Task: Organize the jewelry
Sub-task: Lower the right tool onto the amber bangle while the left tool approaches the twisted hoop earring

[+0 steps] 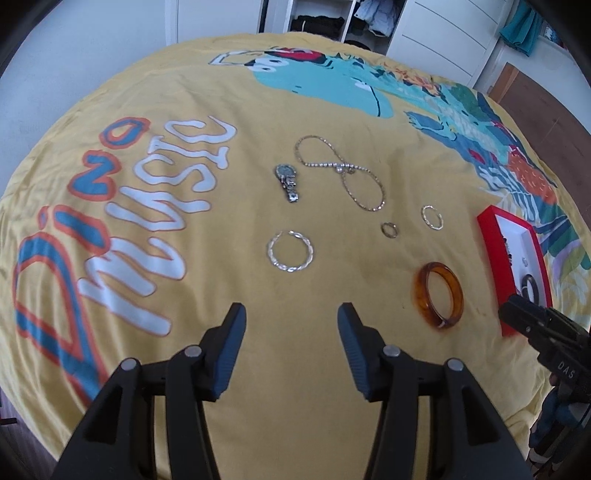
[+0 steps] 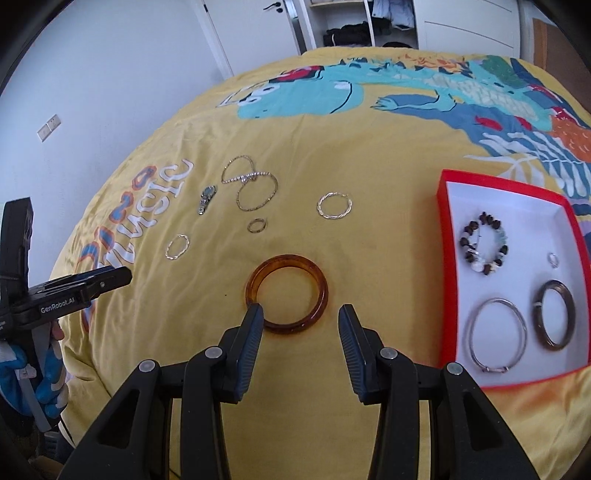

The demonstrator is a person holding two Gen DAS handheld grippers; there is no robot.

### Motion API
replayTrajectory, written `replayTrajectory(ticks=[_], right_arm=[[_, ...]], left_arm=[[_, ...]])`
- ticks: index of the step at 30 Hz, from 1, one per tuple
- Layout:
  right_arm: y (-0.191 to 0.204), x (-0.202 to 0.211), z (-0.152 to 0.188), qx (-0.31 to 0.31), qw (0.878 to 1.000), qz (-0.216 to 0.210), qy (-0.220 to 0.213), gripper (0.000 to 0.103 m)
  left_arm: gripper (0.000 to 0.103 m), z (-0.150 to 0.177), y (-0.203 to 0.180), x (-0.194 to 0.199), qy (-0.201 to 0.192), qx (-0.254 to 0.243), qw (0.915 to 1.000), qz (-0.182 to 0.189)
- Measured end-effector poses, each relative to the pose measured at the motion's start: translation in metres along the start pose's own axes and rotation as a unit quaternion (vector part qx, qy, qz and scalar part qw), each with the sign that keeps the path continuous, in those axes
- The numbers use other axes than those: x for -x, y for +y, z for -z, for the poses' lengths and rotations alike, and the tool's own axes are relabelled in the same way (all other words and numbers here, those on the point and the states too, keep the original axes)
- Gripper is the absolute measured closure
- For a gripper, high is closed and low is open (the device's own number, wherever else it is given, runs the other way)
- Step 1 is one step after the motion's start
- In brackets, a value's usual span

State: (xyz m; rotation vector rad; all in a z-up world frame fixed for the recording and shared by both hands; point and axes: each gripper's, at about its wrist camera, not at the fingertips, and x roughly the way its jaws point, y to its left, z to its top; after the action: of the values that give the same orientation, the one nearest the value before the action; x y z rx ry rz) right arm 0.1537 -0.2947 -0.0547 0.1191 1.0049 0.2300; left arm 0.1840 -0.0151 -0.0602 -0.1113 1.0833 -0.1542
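A: Item one, the amber bangle (image 2: 287, 294)?
B: Flat on the yellow bedspread (image 2: 369, 155), just ahead of the right tool (image 2: 300, 318). That tool's fingers stand apart with nothing between them; the left fingertip (image 2: 255, 314) overlaps the bangle's near-left rim in the right wrist view, contact not certain.

A: Items in the red box (image 2: 447, 258)?
B: White interior, lying to the right of the bangle. Contents: a beaded bracelet (image 2: 484, 248) at the far side, a small silver ring (image 2: 553, 259) near the right wall, a silver bangle (image 2: 496, 335) and a dark bangle (image 2: 555, 319) side by side at the near end.

A: Loose items on the bed?
B: Beyond the amber bangle: a small ring (image 2: 257, 225), a twisted hoop (image 2: 334, 205) to its right, a second twisted hoop (image 2: 177, 246) to its left. Further back, a gold chain necklace (image 2: 255, 195) with a rhinestone strand (image 2: 245, 177) lying across it, and a wristwatch (image 2: 207, 198) just left of those.

A: Left tool (image 1: 291, 319)?
B: Fingers apart, empty, held above bare bedspread near the second hoop, well left of the box.

A: Surroundings?
B: Dinosaur print (image 2: 332, 88) and "Dino Music" lettering (image 1: 122, 221) on the bedspread; open wardrobe (image 1: 325, 18) beyond the bed.
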Motion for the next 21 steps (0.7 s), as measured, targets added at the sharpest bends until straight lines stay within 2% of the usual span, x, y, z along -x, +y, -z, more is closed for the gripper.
replayTrajectory(ticks=[11, 21], right_arm=[[-0.011, -0.045, -0.011, -0.008, 1.0, -0.012, 0.026, 0.061], [-0.012, -0.072, -0.014, -0.004, 0.999, -0.01, 0.043, 0.061]], left_arm=[[0.053, -0.031, -0.01, -0.052, 0.019, -0.004, 0.9998, -0.007], [0.053, -0.037, -0.008, -0.08, 0.033, -0.005, 0.9993, -0.016]])
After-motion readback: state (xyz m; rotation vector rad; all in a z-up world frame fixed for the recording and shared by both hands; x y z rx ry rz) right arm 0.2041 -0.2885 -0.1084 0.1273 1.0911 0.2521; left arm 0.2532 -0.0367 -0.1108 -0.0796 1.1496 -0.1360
